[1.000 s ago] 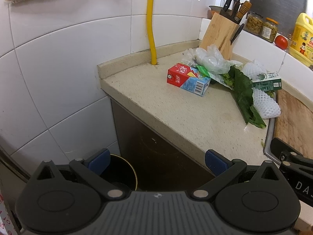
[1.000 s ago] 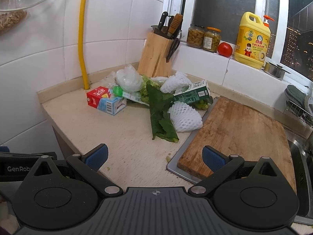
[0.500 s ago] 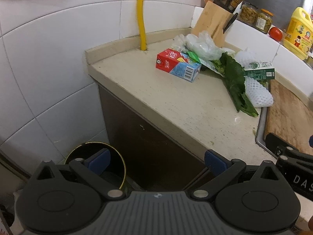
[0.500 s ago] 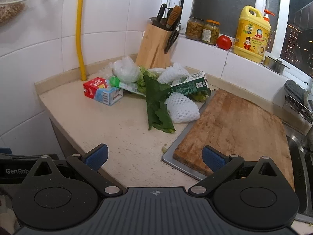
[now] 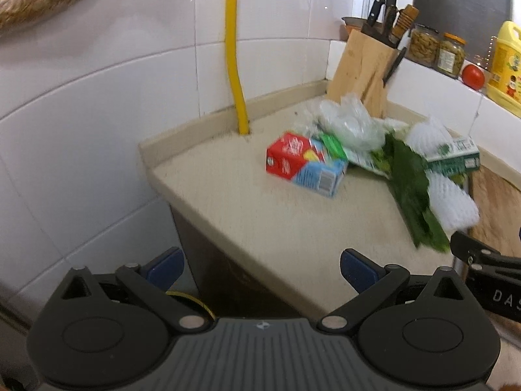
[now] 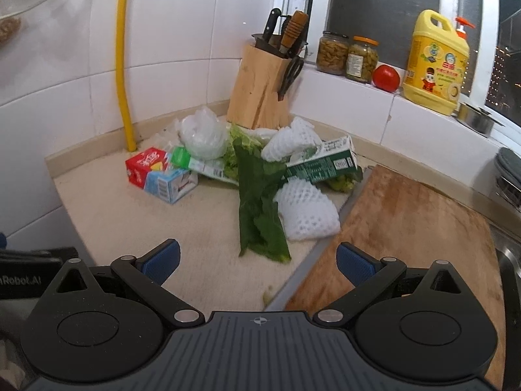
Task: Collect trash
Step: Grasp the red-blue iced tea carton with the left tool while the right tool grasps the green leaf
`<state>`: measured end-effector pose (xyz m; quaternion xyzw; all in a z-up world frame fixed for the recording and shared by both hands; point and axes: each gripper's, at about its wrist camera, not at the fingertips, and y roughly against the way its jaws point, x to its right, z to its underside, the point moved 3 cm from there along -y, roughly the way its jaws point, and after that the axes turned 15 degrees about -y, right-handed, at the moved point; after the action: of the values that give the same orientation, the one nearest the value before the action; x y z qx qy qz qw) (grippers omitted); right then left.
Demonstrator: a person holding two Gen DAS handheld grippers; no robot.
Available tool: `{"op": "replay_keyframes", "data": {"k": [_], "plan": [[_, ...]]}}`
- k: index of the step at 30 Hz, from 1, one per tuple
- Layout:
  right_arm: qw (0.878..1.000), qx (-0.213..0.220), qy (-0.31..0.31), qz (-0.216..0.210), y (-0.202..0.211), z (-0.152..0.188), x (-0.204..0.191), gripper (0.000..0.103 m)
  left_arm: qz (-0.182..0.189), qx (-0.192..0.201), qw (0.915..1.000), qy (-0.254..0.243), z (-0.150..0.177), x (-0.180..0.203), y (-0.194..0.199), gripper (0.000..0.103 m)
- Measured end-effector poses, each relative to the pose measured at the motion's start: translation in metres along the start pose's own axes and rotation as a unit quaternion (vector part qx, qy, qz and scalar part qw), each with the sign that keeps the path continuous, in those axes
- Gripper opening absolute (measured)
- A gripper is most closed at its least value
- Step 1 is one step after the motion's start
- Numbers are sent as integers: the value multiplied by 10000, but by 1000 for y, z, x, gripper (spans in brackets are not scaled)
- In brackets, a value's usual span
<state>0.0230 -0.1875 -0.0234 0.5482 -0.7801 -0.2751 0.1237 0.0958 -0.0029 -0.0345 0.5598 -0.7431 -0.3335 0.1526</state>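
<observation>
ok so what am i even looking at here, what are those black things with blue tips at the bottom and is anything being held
Those black things are two hand-held grippers, one in each of a person's hands. Each carries a wide-angle camera looking forward along its two blue-tipped fingers, so one picture comes from the left hand-held gripper and the other from the right hand-held gripper. Both are open and hold nothing.

Ahead is a kitchen counter with a pile of trash: a red and blue carton, a green carton, a crumpled plastic bag, a big green leaf and white foam fruit nets. Behind the pile stands a knife block; to the right lies a wooden cutting board. In the left view, a yellow rim, perhaps a bin, shows below the counter.
</observation>
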Motion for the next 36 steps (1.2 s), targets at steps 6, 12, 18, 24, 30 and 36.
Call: {"op": "replay_keyframes", "data": {"k": [6, 12, 18, 24, 30, 36], "plan": [[9999, -19, 49, -113, -32, -21, 3, 102, 41, 136, 9998, -157, -30, 1, -30, 98], [9994, -129, 202, -248, -67, -33, 8, 101, 144, 269, 9986, -443, -52, 4, -60, 98], [9965, -323, 505, -576, -108, -45, 2, 98, 373, 337, 9958, -771, -74, 12, -88, 98], [9917, -828, 502, -846, -140, -44, -1, 83, 365, 379, 9919, -1156, -88, 17, -114, 99], [9894, -952, 558, -947, -155, -45, -2, 80, 403, 341, 9905, -1268, -100, 18, -139, 99], [9863, -1148, 537, -1058, -170, -48, -1, 78, 725, 275, 9893, -1235, -105, 15, -163, 100]]}}
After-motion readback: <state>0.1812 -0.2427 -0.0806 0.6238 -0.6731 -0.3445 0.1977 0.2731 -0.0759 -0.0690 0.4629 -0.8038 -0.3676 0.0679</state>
